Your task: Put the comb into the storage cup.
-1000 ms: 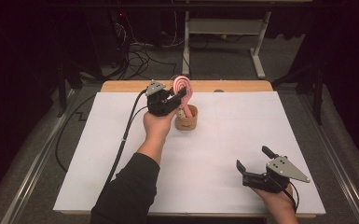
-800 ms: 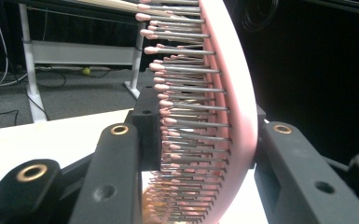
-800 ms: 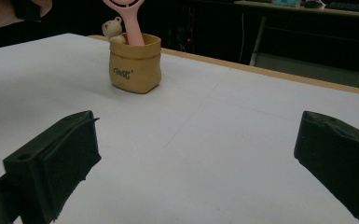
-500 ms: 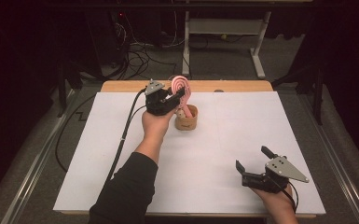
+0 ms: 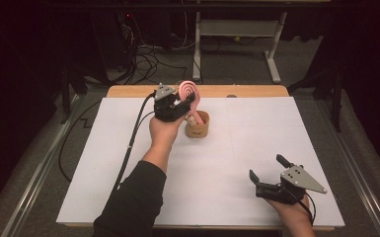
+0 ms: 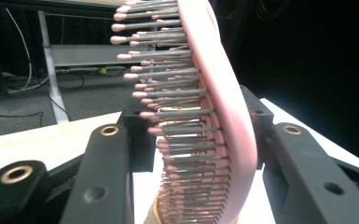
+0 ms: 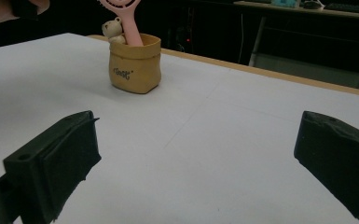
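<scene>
A pink hairbrush (image 5: 189, 90) stands with its handle in a small tan pouch (image 5: 197, 129) at the back middle of the white table. My left gripper (image 5: 190, 101) is shut on the brush head. In the left gripper view the bristles (image 6: 177, 116) face one jaw and the pink back faces the other. My right gripper (image 5: 265, 166) rests open near the front right edge with nothing between its jaws. In the right gripper view the pouch (image 7: 134, 70) holds the brush handle (image 7: 129, 28) and a small cream bear figure (image 7: 112, 29).
A white sheet (image 5: 128, 163) covers the table, and a wooden strip (image 5: 247, 91) shows along its far edge. Beyond that edge are a grey desk frame (image 5: 237, 29) and loose cables (image 5: 148, 59) on the floor.
</scene>
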The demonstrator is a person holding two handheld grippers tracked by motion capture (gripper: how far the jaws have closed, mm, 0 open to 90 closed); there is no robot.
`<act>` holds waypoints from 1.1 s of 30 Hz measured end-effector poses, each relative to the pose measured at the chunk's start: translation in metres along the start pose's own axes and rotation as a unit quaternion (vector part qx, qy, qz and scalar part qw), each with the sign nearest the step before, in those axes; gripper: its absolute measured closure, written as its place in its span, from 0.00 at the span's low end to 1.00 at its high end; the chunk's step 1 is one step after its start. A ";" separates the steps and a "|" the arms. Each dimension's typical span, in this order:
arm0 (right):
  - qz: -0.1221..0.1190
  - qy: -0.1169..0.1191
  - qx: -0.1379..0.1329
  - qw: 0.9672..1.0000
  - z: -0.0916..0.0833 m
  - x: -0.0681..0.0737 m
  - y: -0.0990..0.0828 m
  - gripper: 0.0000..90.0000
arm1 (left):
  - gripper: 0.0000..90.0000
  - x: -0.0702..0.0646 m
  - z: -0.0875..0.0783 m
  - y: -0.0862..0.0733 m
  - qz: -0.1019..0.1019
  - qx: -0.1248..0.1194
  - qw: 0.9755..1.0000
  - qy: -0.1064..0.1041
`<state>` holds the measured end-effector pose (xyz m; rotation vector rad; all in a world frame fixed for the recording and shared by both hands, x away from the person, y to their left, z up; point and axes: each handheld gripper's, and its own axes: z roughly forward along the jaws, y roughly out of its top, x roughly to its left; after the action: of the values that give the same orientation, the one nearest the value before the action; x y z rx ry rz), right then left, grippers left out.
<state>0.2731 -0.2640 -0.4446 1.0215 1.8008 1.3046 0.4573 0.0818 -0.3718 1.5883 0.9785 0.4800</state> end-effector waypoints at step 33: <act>-0.001 -0.007 -0.002 1.000 -0.001 0.001 0.001 0.00 | 0.42 0.011 -0.004 0.000 0.027 0.029 0.999 0.023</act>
<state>0.2722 -0.2633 -0.4437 1.0238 1.7871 1.2961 0.4606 0.0926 -0.3726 1.6647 0.9949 0.5318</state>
